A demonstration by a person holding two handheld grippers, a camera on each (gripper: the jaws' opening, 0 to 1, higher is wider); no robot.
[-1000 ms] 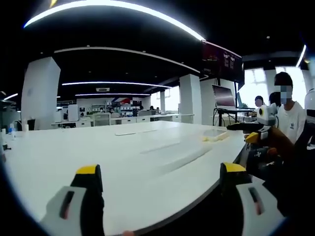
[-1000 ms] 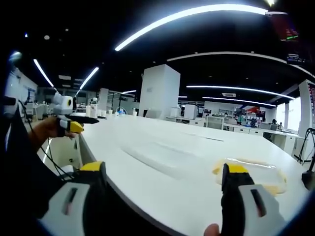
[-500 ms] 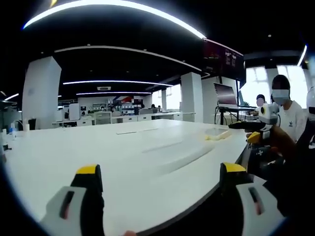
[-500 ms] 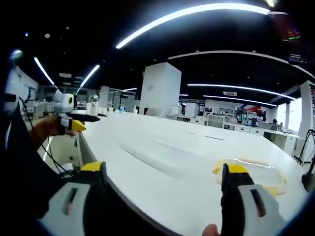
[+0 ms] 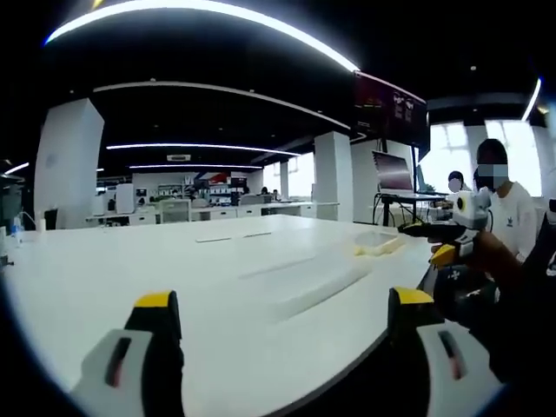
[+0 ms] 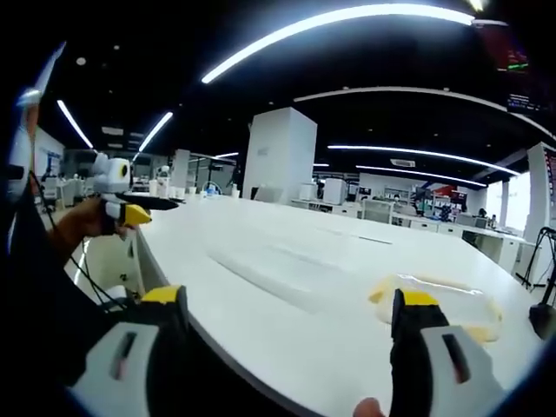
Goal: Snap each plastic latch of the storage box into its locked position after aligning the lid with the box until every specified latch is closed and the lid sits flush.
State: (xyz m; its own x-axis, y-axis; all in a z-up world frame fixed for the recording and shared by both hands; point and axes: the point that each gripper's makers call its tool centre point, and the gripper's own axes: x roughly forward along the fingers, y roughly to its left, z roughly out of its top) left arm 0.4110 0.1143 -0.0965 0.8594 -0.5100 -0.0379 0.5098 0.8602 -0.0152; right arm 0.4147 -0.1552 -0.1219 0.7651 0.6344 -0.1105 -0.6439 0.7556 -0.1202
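Note:
A clear, flat plastic piece (image 5: 300,280) (image 6: 278,269) lies on the white table (image 5: 130,261) (image 6: 261,226); I cannot tell whether it is the lid or the box. Further along lies a clear piece with yellow latches (image 5: 380,244) (image 6: 439,295). My left gripper (image 5: 282,304) hangs open over the table's near edge, nothing between its jaws. My right gripper (image 6: 287,300) is open too, with its right jaw in front of the yellow-latched piece. Each gripper also appears in the other's view, held by a hand at the table's edge: the right gripper (image 5: 434,239) and the left gripper (image 6: 143,211).
The table edge (image 5: 347,365) runs just before my left jaws. People (image 5: 508,204) sit beyond the table's far corner, near a monitor on a stand (image 5: 395,171). White pillars (image 6: 278,161) and rows of desks (image 5: 217,208) fill the background.
Both views have shifted slightly with the hands. The left gripper sits a little higher in the right gripper view. The plastic pieces have not moved, and both grippers stay open.

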